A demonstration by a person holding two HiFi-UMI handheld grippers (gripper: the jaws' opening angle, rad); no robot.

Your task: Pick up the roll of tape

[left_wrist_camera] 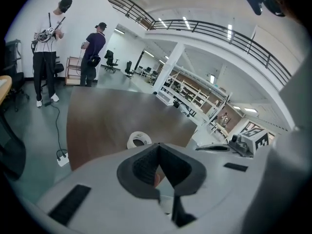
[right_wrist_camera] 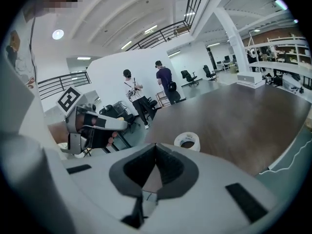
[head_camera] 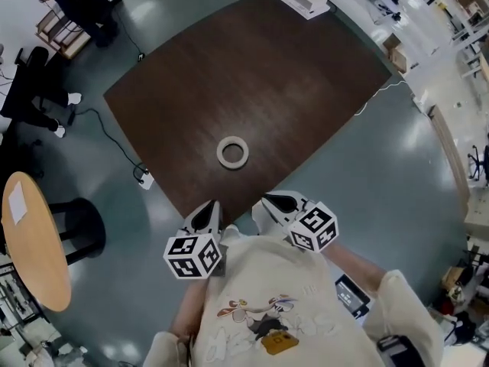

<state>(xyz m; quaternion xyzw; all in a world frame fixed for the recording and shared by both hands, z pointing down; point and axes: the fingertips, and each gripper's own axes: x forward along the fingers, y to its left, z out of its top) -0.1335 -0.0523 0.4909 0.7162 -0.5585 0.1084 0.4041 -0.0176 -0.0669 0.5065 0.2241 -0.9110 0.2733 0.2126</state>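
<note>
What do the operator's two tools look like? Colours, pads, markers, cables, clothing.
The left tool and right tool match: light grey-white plastic shells with dark ribbed pads set in a V-shaped recess. Each carries a white cube with black square markers. Black rectangular strips sit on the shell tops. No cables show. The person wears a cream sweatshirt with a cartoon print.

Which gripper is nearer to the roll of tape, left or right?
Neither clearly: they look about equally far. Both are at the table's near edge, short of the tape: the left gripper to its left, the right gripper to its right.
</note>
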